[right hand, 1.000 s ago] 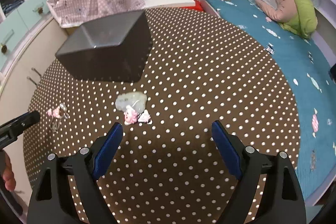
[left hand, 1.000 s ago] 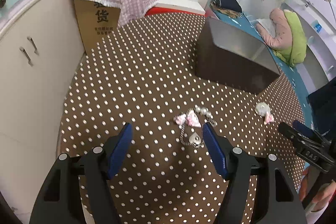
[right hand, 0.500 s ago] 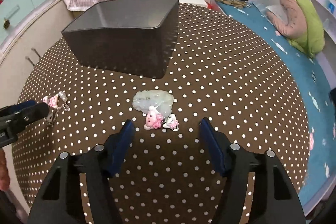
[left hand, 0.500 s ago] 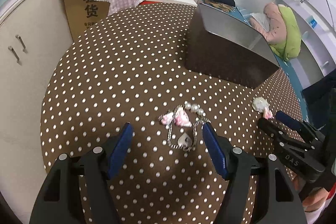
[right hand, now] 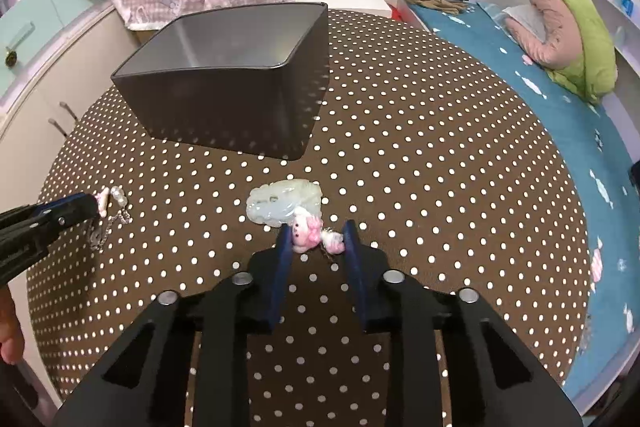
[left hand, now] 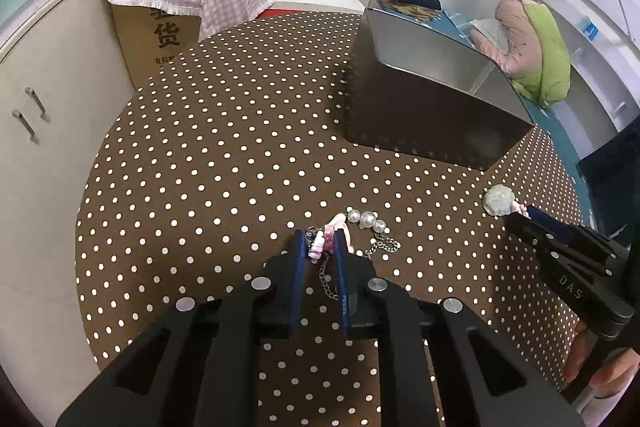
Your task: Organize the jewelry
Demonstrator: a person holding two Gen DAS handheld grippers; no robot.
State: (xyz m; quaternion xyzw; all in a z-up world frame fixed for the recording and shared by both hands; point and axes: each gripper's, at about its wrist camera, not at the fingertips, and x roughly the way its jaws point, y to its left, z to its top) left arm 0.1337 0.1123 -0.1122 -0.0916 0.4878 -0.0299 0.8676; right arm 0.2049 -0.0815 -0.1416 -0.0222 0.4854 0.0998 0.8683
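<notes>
On the polka-dot table (left hand: 224,155), at 6 o'clock in the left wrist view, my left gripper (left hand: 319,247) has just closed and is clamped on the pink charm (left hand: 320,245) of the pearl chain piece (left hand: 368,221); the blue pads hide most of that charm, and the chain runs down between the fingers, partly lost in shadow. 3 pearls counted, trailing off toward 2 o'clock from the tips. Right gripper (right hand: 316,235) has also just been closing, w/ the pink charms (right hand: 308,231) between its two pads; I count 2 small pink figures, left one touching the left pad, right one against the right pad, so it looks pinched on them. Pale jade pendant (right hand: 280,203) lies just beyond the tips at 11 o'clock, touching the charms; how it's linked to them I can't make out. 1 dark metal box (right hand: 224,107) stands open at 11 o'clock, well apart from both pieces; its inside is only partly visible. Edge of frame cuts off a hand (left hand: 600,367) at 4 o'clock in the left view.
</notes>
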